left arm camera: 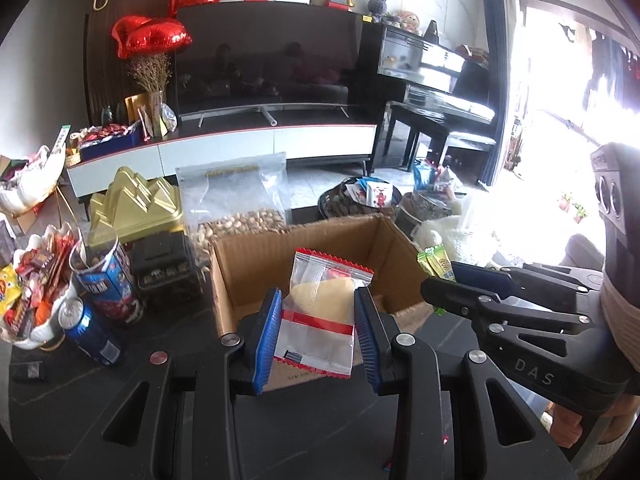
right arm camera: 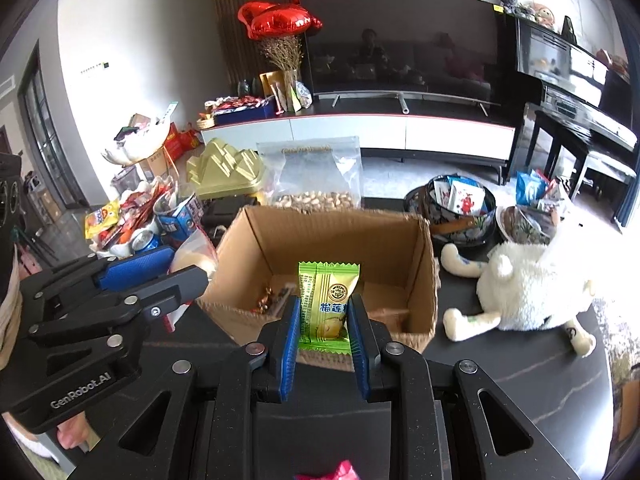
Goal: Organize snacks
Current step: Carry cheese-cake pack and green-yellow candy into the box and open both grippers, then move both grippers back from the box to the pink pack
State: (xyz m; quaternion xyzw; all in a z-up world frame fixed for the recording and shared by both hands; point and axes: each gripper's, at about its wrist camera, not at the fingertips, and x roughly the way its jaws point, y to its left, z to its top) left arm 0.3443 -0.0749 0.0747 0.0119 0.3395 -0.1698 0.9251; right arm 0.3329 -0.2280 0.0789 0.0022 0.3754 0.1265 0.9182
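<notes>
At lower centre of the left wrist view, the left gripper (left arm camera: pixel 316 334) pinches a clear red-trimmed wafer packet (left arm camera: pixel 322 316) between its blue pads, held over the near edge of the open cardboard box (left arm camera: pixel 256 264). In the right wrist view, the right gripper (right arm camera: pixel 323 334) is clamped on a green durian candy packet (right arm camera: pixel 327 304) at centre frame, above the same box. Behind the box stands a bag of pistachios (right arm camera: pixel 316 184).
</notes>
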